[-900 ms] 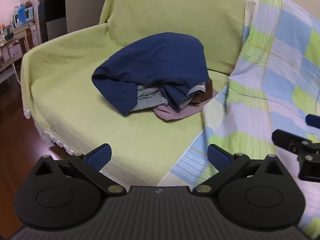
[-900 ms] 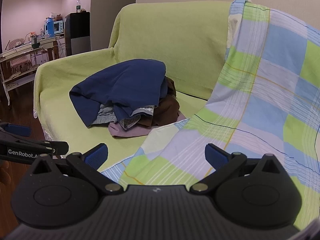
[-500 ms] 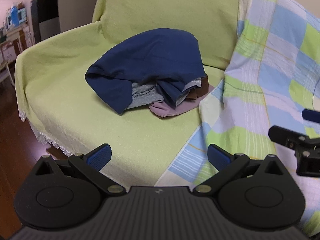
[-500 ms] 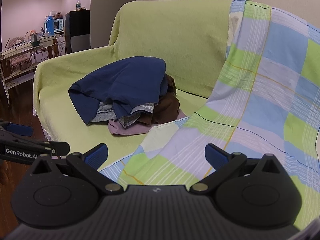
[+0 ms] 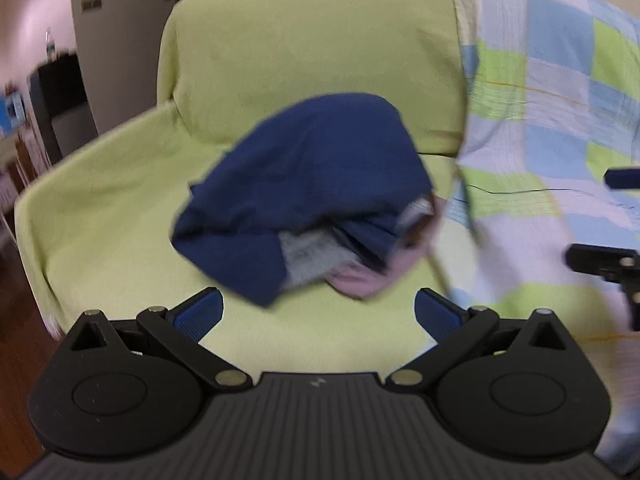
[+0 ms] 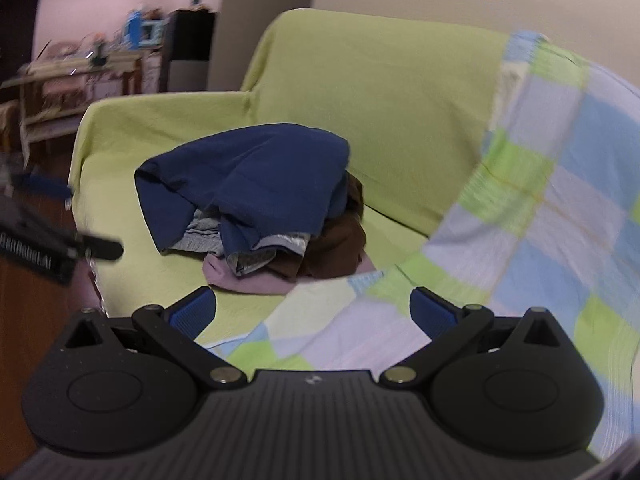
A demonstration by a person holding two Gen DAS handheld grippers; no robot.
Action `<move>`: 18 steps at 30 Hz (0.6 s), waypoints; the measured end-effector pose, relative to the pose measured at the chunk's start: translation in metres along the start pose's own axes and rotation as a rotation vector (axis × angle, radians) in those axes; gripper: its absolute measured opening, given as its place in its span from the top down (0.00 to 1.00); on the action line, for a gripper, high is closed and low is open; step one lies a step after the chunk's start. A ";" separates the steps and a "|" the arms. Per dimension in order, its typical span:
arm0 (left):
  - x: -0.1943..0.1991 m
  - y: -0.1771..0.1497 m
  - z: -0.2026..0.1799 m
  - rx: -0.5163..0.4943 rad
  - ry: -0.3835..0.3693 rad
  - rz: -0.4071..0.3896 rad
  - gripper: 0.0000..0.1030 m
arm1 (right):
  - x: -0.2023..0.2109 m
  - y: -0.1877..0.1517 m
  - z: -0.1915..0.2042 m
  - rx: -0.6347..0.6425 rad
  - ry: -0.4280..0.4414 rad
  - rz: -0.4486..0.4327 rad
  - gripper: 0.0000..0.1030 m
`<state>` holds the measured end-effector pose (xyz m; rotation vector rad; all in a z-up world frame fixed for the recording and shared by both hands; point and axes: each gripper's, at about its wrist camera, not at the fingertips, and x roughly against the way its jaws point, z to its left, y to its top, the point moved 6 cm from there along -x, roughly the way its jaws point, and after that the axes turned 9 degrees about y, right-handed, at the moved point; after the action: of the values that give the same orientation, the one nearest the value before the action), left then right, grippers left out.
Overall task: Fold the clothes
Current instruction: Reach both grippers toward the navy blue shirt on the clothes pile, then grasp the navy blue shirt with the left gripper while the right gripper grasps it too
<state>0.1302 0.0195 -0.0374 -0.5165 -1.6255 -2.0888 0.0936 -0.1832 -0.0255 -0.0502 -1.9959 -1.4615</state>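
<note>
Meanwhile both tongs, left tongs (image 5: 318, 310) and right tongs (image 6: 312, 306), have drawn closer to the clothes pile (image 5: 308, 196) on the sofa (image 5: 120, 232), spread wide and empty; folding hasn't begun.

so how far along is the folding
Nothing looks folded: the clothes pile is a crumpled heap on the sofa, navy top over it. Both grippers, left and right, are open and empty. All the folding is left.
</note>
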 end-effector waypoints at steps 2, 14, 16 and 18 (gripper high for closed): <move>-0.024 0.007 0.010 -0.030 0.043 -0.022 0.00 | -0.016 0.005 -0.001 0.077 0.010 -0.008 0.01; -0.176 0.008 0.047 -0.390 0.175 -0.173 0.11 | -0.144 0.043 0.028 0.566 0.078 -0.024 0.08; -0.189 0.010 0.051 -0.353 0.132 -0.171 0.15 | -0.156 0.045 0.034 0.598 0.095 -0.027 0.08; -0.195 0.013 0.055 -0.330 0.087 -0.173 0.30 | -0.166 0.048 0.042 0.630 0.111 -0.032 0.10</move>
<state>0.3008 0.0920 -0.1197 -0.3927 -1.3240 -2.4898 0.2227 -0.0733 -0.0782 0.3257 -2.2769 -0.7770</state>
